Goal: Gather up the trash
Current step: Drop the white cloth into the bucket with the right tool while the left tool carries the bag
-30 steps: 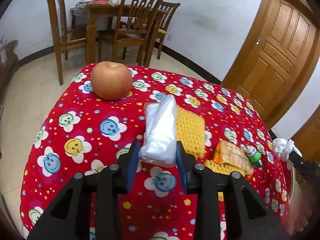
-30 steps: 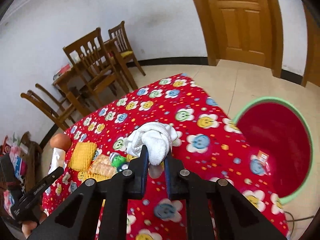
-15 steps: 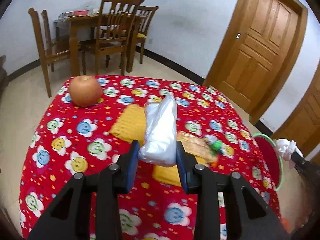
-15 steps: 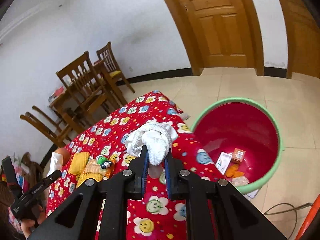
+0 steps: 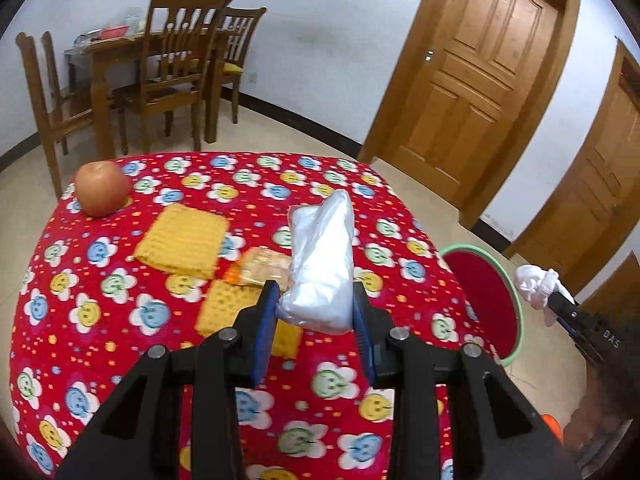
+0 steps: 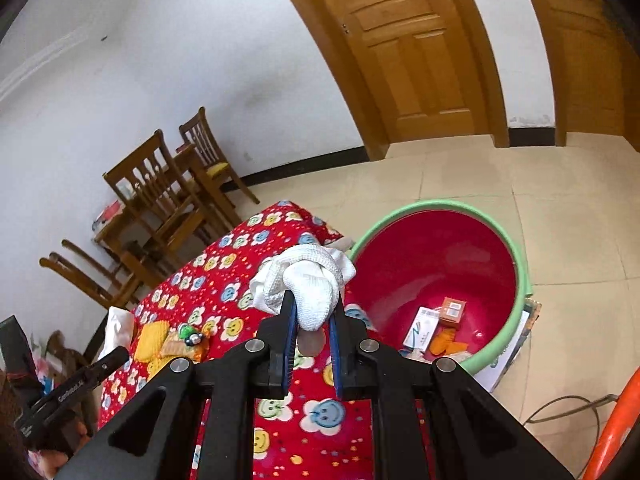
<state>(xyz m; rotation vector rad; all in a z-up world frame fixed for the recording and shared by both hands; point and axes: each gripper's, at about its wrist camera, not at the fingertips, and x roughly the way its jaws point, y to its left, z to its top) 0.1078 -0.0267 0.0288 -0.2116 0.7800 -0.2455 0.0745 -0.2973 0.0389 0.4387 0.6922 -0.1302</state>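
Observation:
My left gripper (image 5: 314, 312) is shut on a crumpled clear plastic bag (image 5: 322, 258) and holds it above the red smiley tablecloth (image 5: 100, 320). My right gripper (image 6: 314, 316) is shut on a balled white cloth (image 6: 306, 280), held above the table's edge beside the red basin with a green rim (image 6: 524, 272). The basin stands on the floor and holds small boxes and wrappers (image 6: 438, 322). From the left wrist view the basin (image 5: 514, 300) lies past the table's right edge, with the right gripper and white cloth (image 5: 536, 284) over it.
On the table lie an apple (image 5: 102, 192), two yellow knitted cloths (image 5: 182, 240), an orange snack packet (image 5: 260, 266) and a small green toy (image 6: 188, 332). Wooden chairs and a table (image 5: 160, 64) stand behind. Wooden doors (image 5: 476, 80) are at right. An orange object (image 6: 616, 420) is at lower right.
Both grippers have moved up and to the right, keeping their loads. The basin has come into fuller view under the right gripper; the apple has slid left in the left view.

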